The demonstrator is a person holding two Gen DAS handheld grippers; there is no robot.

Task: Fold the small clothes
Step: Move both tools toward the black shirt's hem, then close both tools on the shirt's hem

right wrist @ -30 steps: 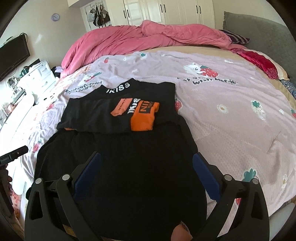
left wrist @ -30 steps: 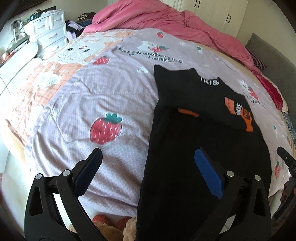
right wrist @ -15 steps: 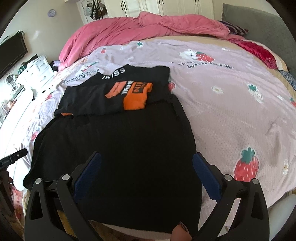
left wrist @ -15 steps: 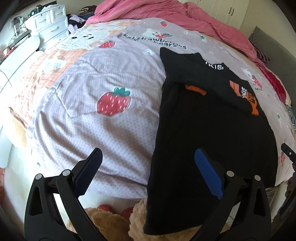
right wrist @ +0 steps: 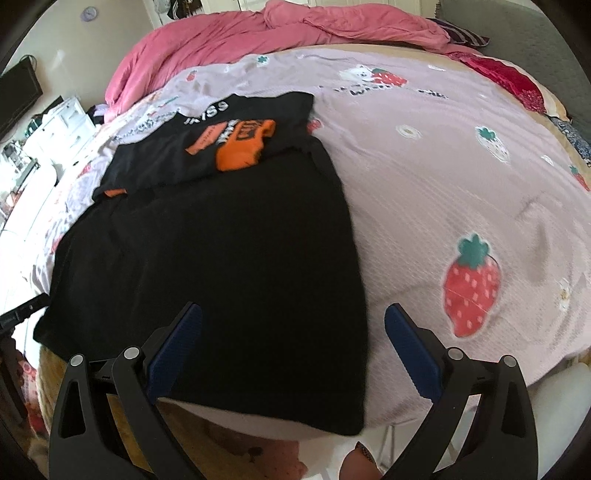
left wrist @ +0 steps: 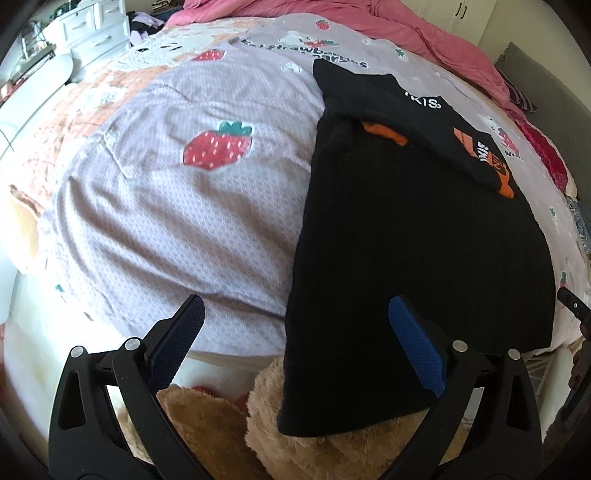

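Note:
A black garment (left wrist: 417,251) (right wrist: 221,266) lies flat on the bed, its near hem hanging over the bed's front edge. Its far part is folded back, showing an orange patch (right wrist: 240,147) (left wrist: 496,166) and white lettering. My left gripper (left wrist: 295,339) hovers open over the garment's near left corner, one finger above the bedspread, the other above black cloth. My right gripper (right wrist: 293,343) hovers open over the near right corner in the same way. Neither holds anything. The tip of the other gripper shows at each view's edge.
The lilac strawberry-print bedspread (left wrist: 177,192) (right wrist: 461,206) covers the bed. A pink duvet (right wrist: 280,33) is heaped at the far end. A tan plush thing (left wrist: 314,439) sits below the bed's front edge. White drawers (left wrist: 92,29) stand at the far left.
Both grippers have pulled back and lower toward the bed's front edge, so the garment's near hem and corners have come into view. Both stay open and the garment has not moved.

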